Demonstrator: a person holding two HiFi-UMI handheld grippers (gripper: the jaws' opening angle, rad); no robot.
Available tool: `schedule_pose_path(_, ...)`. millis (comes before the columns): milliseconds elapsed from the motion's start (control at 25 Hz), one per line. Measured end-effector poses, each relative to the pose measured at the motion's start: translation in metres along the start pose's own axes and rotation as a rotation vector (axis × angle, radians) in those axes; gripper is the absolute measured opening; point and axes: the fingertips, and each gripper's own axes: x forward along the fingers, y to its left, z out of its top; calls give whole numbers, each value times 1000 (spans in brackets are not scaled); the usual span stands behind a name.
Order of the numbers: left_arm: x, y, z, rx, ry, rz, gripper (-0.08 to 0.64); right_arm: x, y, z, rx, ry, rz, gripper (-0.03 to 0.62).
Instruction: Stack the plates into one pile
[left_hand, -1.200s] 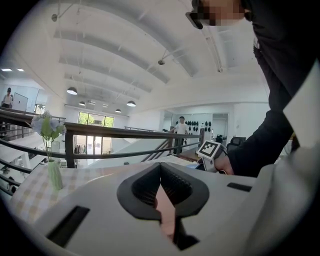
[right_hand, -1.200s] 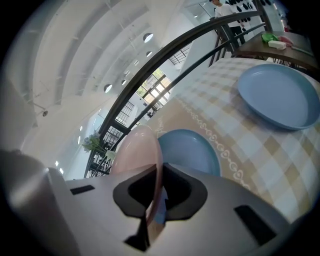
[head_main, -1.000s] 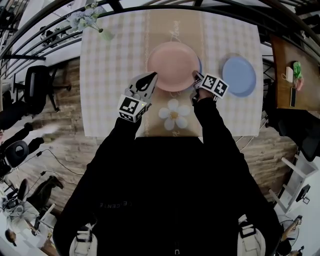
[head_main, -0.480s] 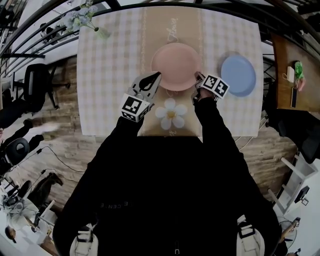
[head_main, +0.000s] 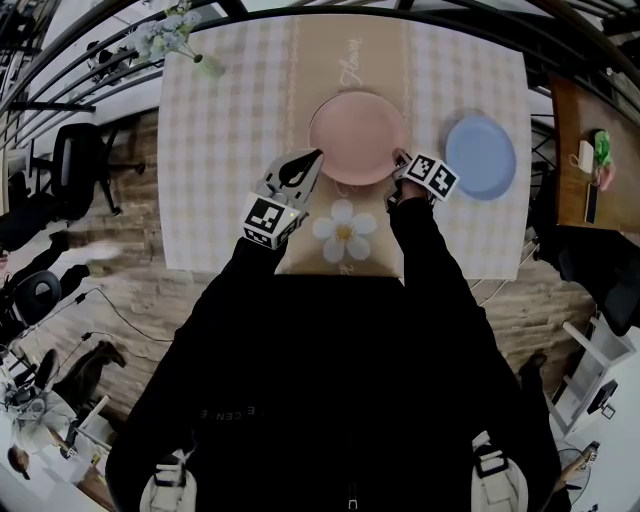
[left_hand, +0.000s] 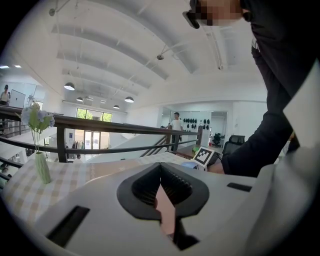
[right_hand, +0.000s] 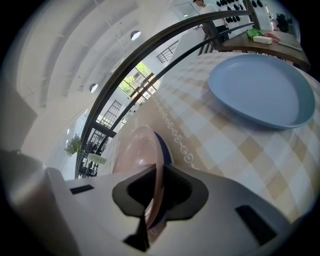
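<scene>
Right gripper view: plate (right_hand: 137, 155) between jaws

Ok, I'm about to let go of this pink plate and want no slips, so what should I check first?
1. Left tool on pink plate rim: ok, rim clamped between its jaws.
2. Right tool on the opposite rim: ok, rim between its jaws, which have just opened slightly.
3. Pink plate over dark blue plate: ok, dark edge shows just beneath.
4. Pink plate seated on it: cannot tell.
5. Light blue plate stacked: not ok, lies apart to the right.
</scene>
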Motion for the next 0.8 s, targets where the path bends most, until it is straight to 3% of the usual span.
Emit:
schedule_pose_path(80, 0, -1, 0, 2, 3, -1, 20, 0, 0, 1, -6, -9, -4, 41)
schedule_pose_path(200, 1, -4, 2, 3, 6, -6, 20, -3, 3, 5, -34, -24, -12, 148)
schedule_pose_path(360, 2, -8, 3, 10, 6, -13, 20, -8, 6, 13, -80, -45, -18, 194)
schedule_pose_path(800, 2, -22, 14, 34, -4, -29, 20, -33, 33, 17, -224, -65, 65, 199)
